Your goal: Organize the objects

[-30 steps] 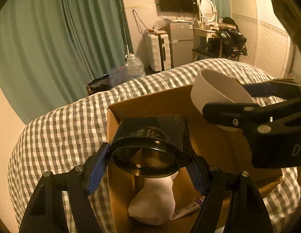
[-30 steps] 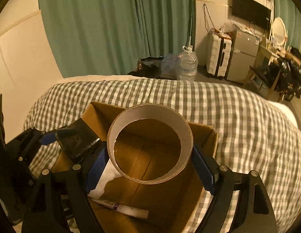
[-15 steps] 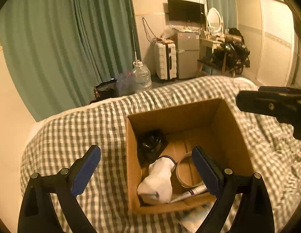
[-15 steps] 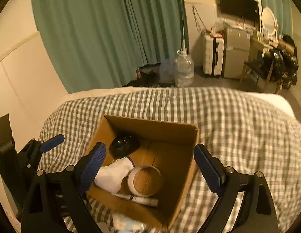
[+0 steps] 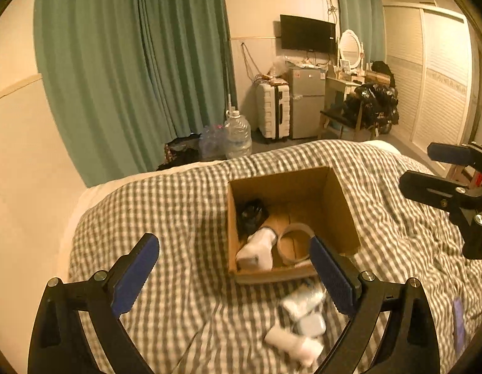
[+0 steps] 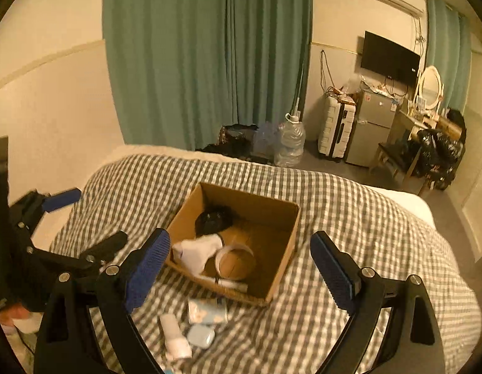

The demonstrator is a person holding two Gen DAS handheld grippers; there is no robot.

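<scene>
An open cardboard box (image 5: 340, 205) (image 6: 287, 249) sits on the checked bed. In it lie a black tape roll (image 5: 252, 213) (image 6: 213, 219), a white sock (image 5: 256, 249) (image 6: 197, 252), a pale tape ring (image 5: 295, 243) (image 6: 236, 260) and a tube (image 6: 233, 283). In front of the box lie a tissue pack (image 5: 303, 300) (image 6: 206, 311), a small blue case (image 5: 311, 324) (image 6: 200, 336) and a white roll (image 5: 292, 344) (image 6: 175, 336). My left gripper (image 5: 234, 275) and right gripper (image 6: 239, 272) are both open and empty, held above and short of the box.
The bed has a checked cover (image 5: 178, 218) and meets a wall on the left. Beyond it are green curtains (image 5: 132, 62), a water jug (image 5: 238, 138), a suitcase (image 5: 272, 110), a small fridge (image 5: 306, 99) and a desk with a chair.
Both grippers opened and let the black tape roll and the pale tape ring drop into the box. Both then pulled up and back, so the loose items before the box came into view.
</scene>
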